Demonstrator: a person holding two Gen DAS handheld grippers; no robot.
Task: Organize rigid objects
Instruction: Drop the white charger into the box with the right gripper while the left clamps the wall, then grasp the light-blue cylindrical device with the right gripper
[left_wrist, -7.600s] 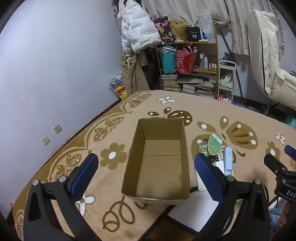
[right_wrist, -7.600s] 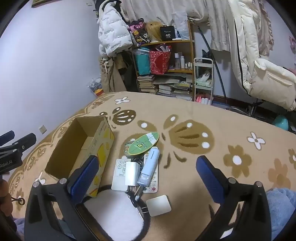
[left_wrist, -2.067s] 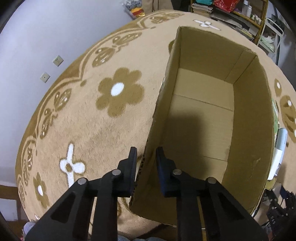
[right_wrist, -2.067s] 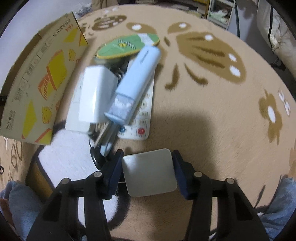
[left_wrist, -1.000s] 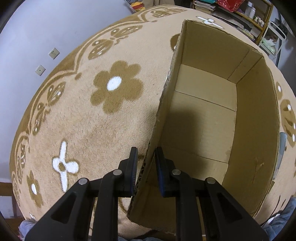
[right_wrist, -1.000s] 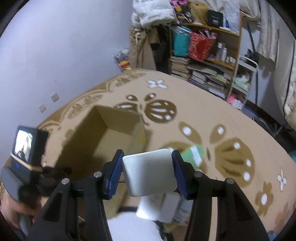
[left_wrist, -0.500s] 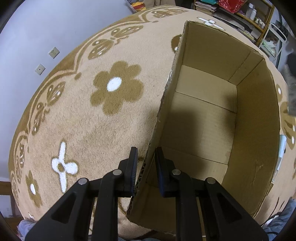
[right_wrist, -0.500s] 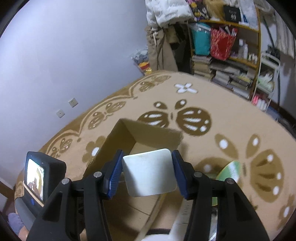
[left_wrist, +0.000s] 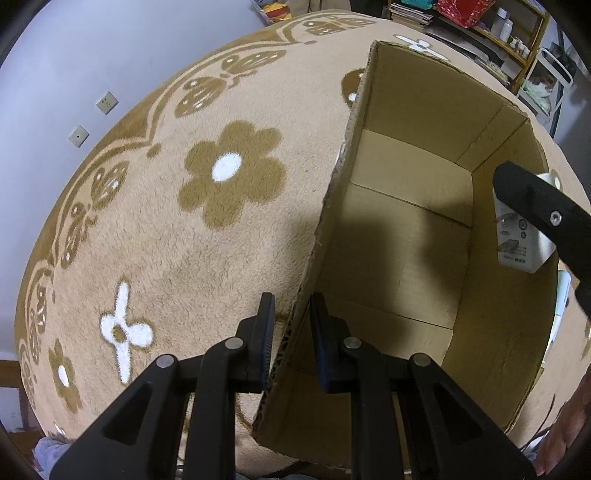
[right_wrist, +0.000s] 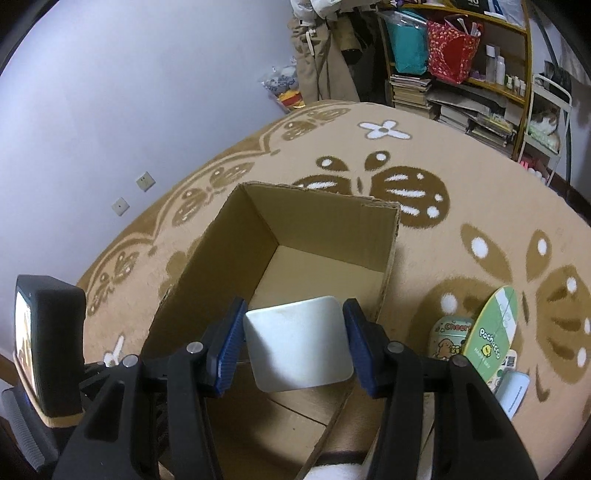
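Note:
An open, empty cardboard box (left_wrist: 413, 236) stands on the patterned carpet; it also shows in the right wrist view (right_wrist: 295, 258). My left gripper (left_wrist: 291, 339) is shut on the box's near left wall at its corner. My right gripper (right_wrist: 295, 347) is shut on a white square charger block (right_wrist: 297, 349) and holds it above the box's opening. In the left wrist view the charger block (left_wrist: 515, 240) and one right finger (left_wrist: 539, 206) show over the box's right wall.
A green oval Pochacco item (right_wrist: 491, 332), a small green tin (right_wrist: 448, 338) and a pale blue device (right_wrist: 513, 391) lie on the carpet right of the box. A shelf of books and bags (right_wrist: 454, 66) stands at the back wall.
My right gripper has carried the charger block further over the box, and it now enters the left wrist view. My left gripper stays shut on the box wall.

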